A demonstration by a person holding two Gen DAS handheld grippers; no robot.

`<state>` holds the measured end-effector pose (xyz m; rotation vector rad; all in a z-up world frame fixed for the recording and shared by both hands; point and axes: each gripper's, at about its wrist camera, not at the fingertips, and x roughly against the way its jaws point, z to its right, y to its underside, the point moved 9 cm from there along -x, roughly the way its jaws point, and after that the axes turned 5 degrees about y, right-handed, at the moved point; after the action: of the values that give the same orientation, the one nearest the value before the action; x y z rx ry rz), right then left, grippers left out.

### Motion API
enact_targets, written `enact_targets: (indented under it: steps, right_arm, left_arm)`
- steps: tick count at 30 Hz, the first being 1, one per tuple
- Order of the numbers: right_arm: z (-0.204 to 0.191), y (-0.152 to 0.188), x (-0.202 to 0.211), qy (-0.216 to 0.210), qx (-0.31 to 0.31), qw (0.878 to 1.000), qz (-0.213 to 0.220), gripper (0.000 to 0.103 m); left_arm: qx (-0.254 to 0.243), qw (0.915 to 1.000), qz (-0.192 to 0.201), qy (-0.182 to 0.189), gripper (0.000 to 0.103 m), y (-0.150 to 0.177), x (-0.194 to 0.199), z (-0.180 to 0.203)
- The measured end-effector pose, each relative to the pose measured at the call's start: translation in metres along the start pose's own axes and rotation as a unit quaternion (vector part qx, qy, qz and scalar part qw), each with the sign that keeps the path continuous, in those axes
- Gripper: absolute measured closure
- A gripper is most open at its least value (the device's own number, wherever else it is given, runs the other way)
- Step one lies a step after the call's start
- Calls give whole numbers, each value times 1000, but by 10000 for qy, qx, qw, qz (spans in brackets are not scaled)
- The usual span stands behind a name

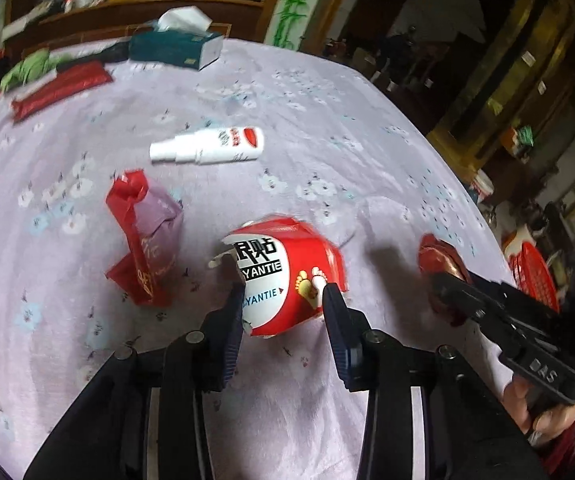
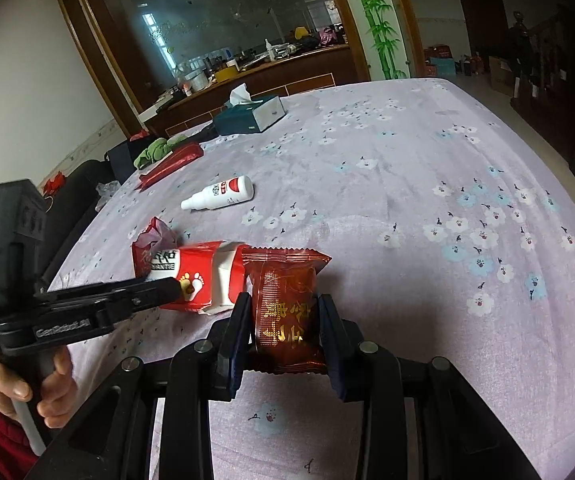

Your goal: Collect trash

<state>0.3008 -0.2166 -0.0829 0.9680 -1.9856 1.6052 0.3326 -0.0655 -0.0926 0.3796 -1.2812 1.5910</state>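
Left hand-held gripper (image 1: 283, 292) jaws spread, right hand-held gripper (image 2: 283, 304) jaws clamped

Matt lilac floral cloth table cover (image 2: 427, 184), softly creased. Glossy dark-red foil snack wrapper (image 2: 287, 304). Smooth white plastic spray bottle (image 1: 207, 146). Crumpled red-and-white paper carton (image 1: 287, 276).

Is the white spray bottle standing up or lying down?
Lying down. The white spray bottle rests on its side on the flowered tablecloth, nozzle pointing left, beyond both grippers.
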Motion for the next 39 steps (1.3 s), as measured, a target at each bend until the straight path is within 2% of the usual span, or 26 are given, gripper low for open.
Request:
enact_targets:
  steps: [2, 4, 7, 12, 18, 23, 32, 39]
  right_arm:
    - [0, 0, 0, -2, 3, 10000, -7, 68]
    - [0, 1, -1, 15, 14, 10000, -25, 68]
    - [-1, 1, -1, 25, 30, 10000, -32, 68]
    - [-1, 0, -2, 162, 93, 9998, 52, 68]
    - [2, -5, 3, 480, 194, 9982, 290, 68]
    - [3, -5, 2, 585, 224, 9976, 281, 68]
    - [-1, -4, -6, 590, 312, 9976, 174, 68]
    - [-1, -3, -6, 568, 318, 9978, 150, 68]
  left_arm:
    - [161, 9998, 64, 50, 67, 0, -4, -5]
    - [320, 9992, 169, 155, 78, 0, -7, -8]
    - [329, 9983, 413, 234, 86, -2, -3, -7]
    - [209, 9959, 838, 261, 90, -7, 7, -1]
    - [-267, 9904, 1349, -158, 91, -11, 21, 10]
    - [-804, 9778, 1819, -660, 91, -16, 37, 19]
    - [-846, 9848, 1450, -440, 91, -10, 24, 22]
    - [-388, 9919, 1187, -240, 88, -9, 11, 4]
